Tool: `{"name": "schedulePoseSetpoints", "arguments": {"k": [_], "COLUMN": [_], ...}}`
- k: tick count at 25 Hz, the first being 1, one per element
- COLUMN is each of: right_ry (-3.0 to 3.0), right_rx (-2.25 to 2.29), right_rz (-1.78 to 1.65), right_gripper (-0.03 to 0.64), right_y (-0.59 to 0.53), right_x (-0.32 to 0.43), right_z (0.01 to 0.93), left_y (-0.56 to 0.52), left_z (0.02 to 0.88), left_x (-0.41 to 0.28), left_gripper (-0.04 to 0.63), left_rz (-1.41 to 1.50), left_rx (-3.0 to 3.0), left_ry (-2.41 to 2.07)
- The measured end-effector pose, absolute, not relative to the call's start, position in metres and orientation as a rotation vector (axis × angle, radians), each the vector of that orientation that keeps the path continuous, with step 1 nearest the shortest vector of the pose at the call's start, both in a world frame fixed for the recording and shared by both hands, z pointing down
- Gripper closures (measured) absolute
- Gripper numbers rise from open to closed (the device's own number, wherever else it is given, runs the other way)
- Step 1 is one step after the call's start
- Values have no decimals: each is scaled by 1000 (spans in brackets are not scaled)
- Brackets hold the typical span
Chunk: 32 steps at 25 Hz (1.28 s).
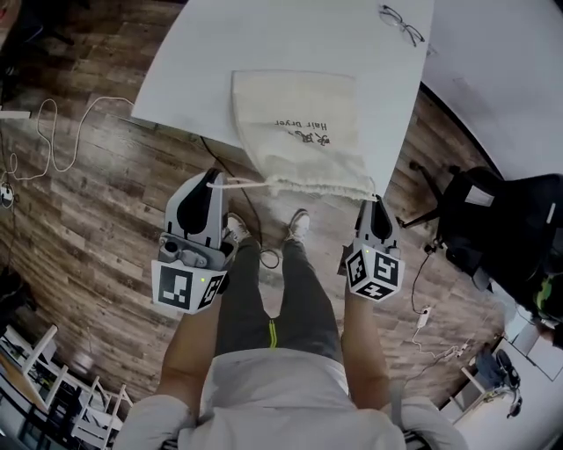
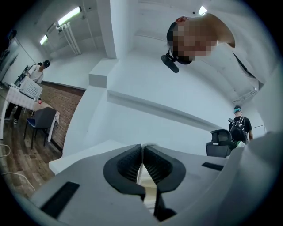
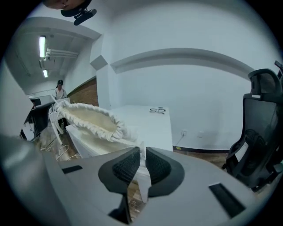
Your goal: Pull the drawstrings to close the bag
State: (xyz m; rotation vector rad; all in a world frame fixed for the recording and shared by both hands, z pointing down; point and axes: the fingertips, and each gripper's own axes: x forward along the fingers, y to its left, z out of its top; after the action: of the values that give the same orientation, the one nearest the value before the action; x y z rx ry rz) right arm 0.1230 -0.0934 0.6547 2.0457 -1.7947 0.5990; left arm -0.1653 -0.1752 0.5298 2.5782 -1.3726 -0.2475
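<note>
Head view looks steeply down on a wood-plank floor [image 1: 88, 228], with a white table [image 1: 202, 53] reaching in from the top and a black office chair [image 1: 493, 220] standing off to the right. The cream bag [image 1: 299, 132], printed "Hair dryer", lies flat on the table with its bottom away from the person and its gathered mouth at the table's near edge, between the two grippers. In the right gripper view the mouth is puckered into ruffles but not drawn fully shut. The left gripper [image 1: 211, 178] is held just left of the mouth, its jaws clenched on the left drawstring [image 1: 242, 185], which runs taut from the mouth's left corner. The left gripper view shows the pale cord pinched between the ribbed pads. The right gripper [image 1: 371, 204] sits right at the mouth's right corner, jaws pressed together on the right drawstring [image 3: 141, 174], a short length of which hangs below the pads. A thin white cable [image 1: 62, 132] loops across the floor at left, and a pair of glasses [image 1: 402, 24] rests near the table's far edge.
</note>
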Motion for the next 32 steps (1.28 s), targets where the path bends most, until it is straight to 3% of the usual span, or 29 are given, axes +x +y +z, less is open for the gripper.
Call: {"name": "schedulePoseSetpoints", "arguments": {"k": [6, 13, 24, 30, 32], "right_ry": [-1705, -1665, -1687, -1809, -1882], "right_rx": [2074, 2020, 2006, 1887, 1774], "right_rz": [391, 375, 404, 470, 456], "right_gripper": [540, 522, 523, 511, 469], "right_y": [-103, -106, -106, -105, -89], "right_x": [151, 170, 171, 134, 115], "right_z": [608, 607, 624, 635, 633], "left_y": [-156, -139, -126, -126, -128], "left_z": [479, 441, 421, 419, 419], "left_x": [-150, -120, -146, -138, -134], "left_gripper": [572, 572, 572, 572, 572], "left_rz": [-310, -346, -368, -307, -300], "left_rx": [2657, 2730, 2742, 2759, 2746], "left_ry": [-1283, -1160, -1178, -1153, -1143]}}
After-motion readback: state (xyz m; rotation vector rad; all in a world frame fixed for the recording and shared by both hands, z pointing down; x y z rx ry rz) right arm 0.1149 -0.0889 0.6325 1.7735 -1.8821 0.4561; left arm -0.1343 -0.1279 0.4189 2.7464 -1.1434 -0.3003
